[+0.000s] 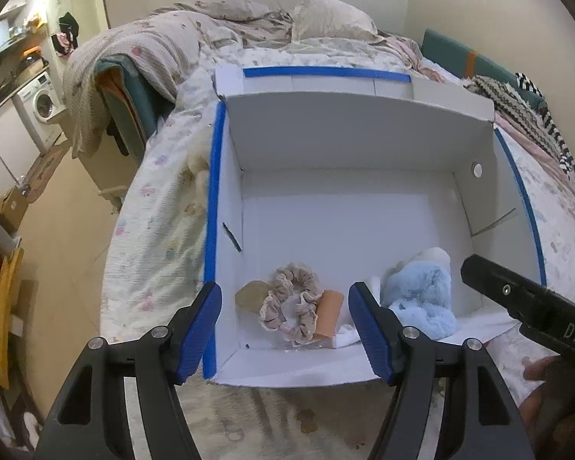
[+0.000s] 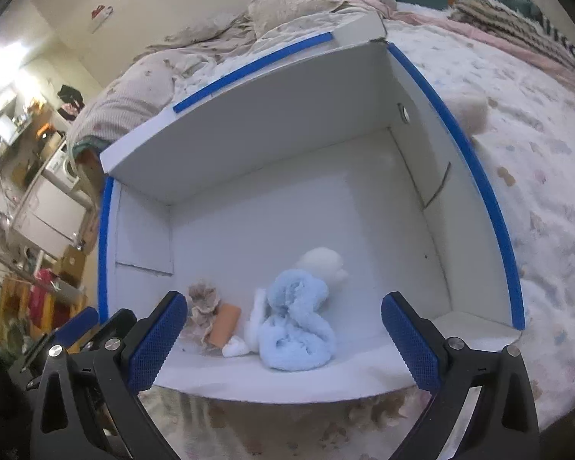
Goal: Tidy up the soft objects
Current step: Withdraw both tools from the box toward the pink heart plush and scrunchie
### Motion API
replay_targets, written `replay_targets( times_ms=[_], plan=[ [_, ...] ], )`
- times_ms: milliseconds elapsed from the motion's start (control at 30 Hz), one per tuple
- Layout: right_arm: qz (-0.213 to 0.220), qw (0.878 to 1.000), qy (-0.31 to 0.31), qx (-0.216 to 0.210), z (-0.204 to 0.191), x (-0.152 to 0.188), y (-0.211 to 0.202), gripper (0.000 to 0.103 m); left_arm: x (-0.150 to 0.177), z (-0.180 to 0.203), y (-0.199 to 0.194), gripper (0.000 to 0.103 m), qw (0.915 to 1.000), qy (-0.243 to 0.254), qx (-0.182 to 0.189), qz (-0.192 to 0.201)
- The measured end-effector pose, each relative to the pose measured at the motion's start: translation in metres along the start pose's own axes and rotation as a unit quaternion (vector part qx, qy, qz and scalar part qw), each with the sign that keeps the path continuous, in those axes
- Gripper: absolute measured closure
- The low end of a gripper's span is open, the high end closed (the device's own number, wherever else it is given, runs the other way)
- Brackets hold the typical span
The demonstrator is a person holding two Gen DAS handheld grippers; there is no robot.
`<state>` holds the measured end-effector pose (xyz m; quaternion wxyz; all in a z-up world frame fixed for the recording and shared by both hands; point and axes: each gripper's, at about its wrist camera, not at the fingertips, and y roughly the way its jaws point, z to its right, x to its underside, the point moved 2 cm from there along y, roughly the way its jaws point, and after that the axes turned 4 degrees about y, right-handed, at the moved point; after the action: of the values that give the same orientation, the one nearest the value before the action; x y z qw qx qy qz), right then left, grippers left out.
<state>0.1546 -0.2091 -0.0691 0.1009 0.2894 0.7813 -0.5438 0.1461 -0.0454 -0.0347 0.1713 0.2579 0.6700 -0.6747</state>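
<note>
**Soft things gathered in the box, both tools empty**

Soft objects lie along the near wall of the white box, which sits on the bed. From my left wrist view, the beige scrunchie rests beside a small tan pad and an orange roll, with a scrap of white cloth under them. Further right sits the blue fluffy item, touching something white behind it. My left tool hangs over the near rim with its blue pads wide apart, holding nothing. The black body of my right tool pokes in at the right edge.

From my right wrist view, the same blue fluffy item lies almost centred between my fingers, the scrunchie and orange roll to its left. My right tool is also spread open and empty, above the near rim. A pale fluffy thing lies on the bed just outside the box's right wall.

I judge this a pause between placements: the box holds several pieces, and the next move likely calls for swinging out to fetch that stray piece.
</note>
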Motion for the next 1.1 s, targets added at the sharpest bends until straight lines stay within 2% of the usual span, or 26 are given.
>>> replay_targets(
  times_ms=[133,233,300,467,600,767,867,967,1033,1100],
  plan=[
    [-0.021,0.999,0.002,0.025,0.003,0.006,-0.008,0.0,0.004,-0.006,-0.011,0.037,0.9999,-0.004,-0.001,0.01],
    [0.009,0.999,-0.012,0.039,0.0,0.01,-0.029,0.0,0.01,-0.011,-0.02,0.037,0.9997,-0.013,-0.003,0.019],
    [0.01,0.998,-0.02,0.064,0.002,0.014,-0.036,0.0,0.016,-0.014,-0.023,0.037,0.9997,-0.015,-0.004,0.018],
    [-0.011,0.999,0.001,0.03,0.015,0.02,-0.052,0.0,0.028,-0.016,-0.032,0.037,0.9997,-0.016,-0.005,0.018],
    [-0.002,0.999,0.003,0.047,0.028,0.022,-0.067,0.0,0.036,-0.017,-0.037,0.037,0.9996,-0.019,-0.007,0.018],
    [-0.029,0.998,0.04,0.025,0.056,0.028,-0.074,0.0,0.048,-0.012,-0.035,0.037,0.9997,-0.001,-0.024,0.008],
    [-0.034,0.998,0.028,0.036,0.063,0.033,-0.077,0.0,0.055,-0.009,-0.032,0.037,0.9998,0.002,-0.02,-0.003],
    [-0.05,0.998,0.031,0.026,0.073,0.039,-0.075,0.0,0.058,-0.006,-0.031,0.037,0.9998,0.006,-0.019,-0.011],
    [-0.062,0.997,0.041,0.029,0.081,0.042,-0.071,0.01,0.059,-0.004,-0.03,0.037,0.9997,0.007,-0.017,-0.014],
    [-0.075,0.995,0.06,0.028,0.092,0.043,-0.065,0.012,0.059,-0.001,-0.028,0.037,0.9997,0.008,-0.013,-0.018]
  ],
)
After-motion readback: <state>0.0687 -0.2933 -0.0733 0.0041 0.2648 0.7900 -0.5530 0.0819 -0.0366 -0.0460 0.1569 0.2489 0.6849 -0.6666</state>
